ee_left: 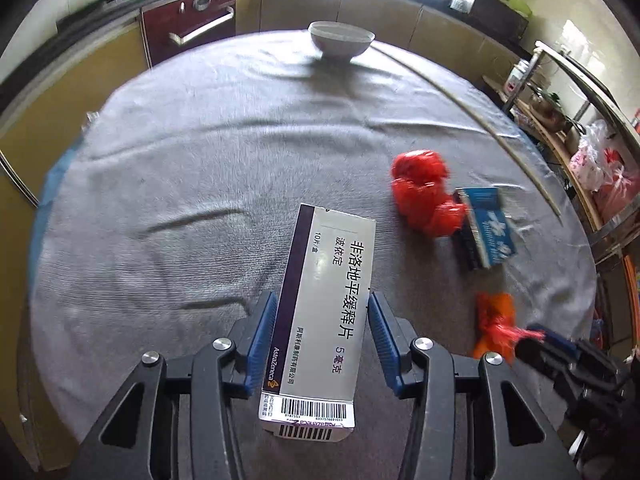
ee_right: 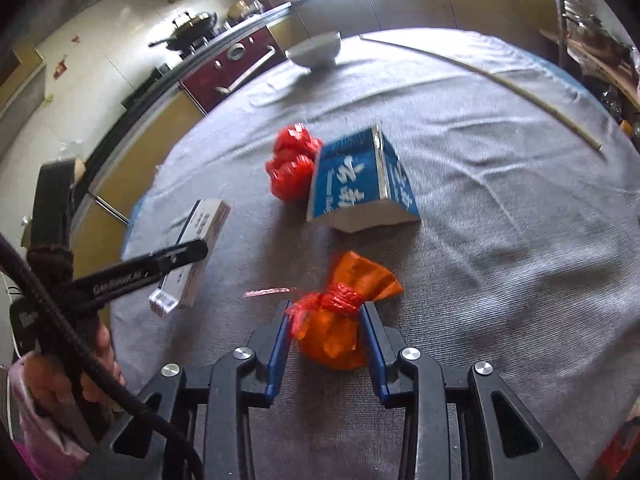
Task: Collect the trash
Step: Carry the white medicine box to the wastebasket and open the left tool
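Observation:
My left gripper (ee_left: 322,304) is shut on a white and purple medicine box (ee_left: 320,312), its pads pressed on both long sides. The box also shows in the right wrist view (ee_right: 192,256), held by the left gripper (ee_right: 188,254). My right gripper (ee_right: 325,312) is shut on an orange bag tied with red netting (ee_right: 340,320); the bag also shows in the left wrist view (ee_left: 496,320). A crumpled red net ball (ee_left: 424,192) (ee_right: 292,168) and a blue carton (ee_left: 486,224) (ee_right: 360,184) lie on the grey cloth.
A white bowl (ee_left: 342,40) (ee_right: 314,52) stands at the far edge of the round table (ee_left: 200,160). A long thin stick (ee_left: 480,120) (ee_right: 500,80) lies along the right side. Kitchen cabinets and an oven (ee_left: 192,28) stand behind; shelves with bags (ee_left: 592,160) at right.

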Demonstrator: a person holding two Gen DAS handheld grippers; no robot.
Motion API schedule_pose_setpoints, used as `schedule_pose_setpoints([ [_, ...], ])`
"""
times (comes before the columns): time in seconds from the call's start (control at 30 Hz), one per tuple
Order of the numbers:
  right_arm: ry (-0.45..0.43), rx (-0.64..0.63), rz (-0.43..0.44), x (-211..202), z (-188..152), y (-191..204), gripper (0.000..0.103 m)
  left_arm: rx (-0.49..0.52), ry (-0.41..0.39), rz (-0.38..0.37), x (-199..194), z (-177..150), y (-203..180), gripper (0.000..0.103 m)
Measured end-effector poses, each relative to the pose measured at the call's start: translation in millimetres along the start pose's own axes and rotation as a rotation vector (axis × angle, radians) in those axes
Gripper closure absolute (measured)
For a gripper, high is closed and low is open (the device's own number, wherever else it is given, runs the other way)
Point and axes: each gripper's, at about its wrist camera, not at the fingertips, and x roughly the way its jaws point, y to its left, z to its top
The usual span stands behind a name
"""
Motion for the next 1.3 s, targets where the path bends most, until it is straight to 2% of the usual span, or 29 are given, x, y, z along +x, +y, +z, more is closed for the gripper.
schedule_pose_setpoints([
  [0.27, -0.136, -0.002, 0.033, -49.4, -8.2, -16.2, 0.065, 0.112, -0.11, 0.027, -49.7, -6.1, -38.4, 0.054],
  [0.43, -0.217, 0.016, 0.008, -81.5, -12.3, -34.1, 0.065, 0.171, -0.152, 0.026, -69.1, -7.8, -63.8, 0.054],
  [0.8, -0.351, 0.104, -0.035, -142.5, -27.8, -81.3, 0.066, 0.287, -0.182, -0.004, -94.2, -18.3, -117.2, 0.054],
  [1.3, -0.477, 0.214, -0.079, -198.5, -52.9, -136.8, 0.066, 0.461, -0.208, -0.022, -106.8, -20.1, -200.7, 0.054],
])
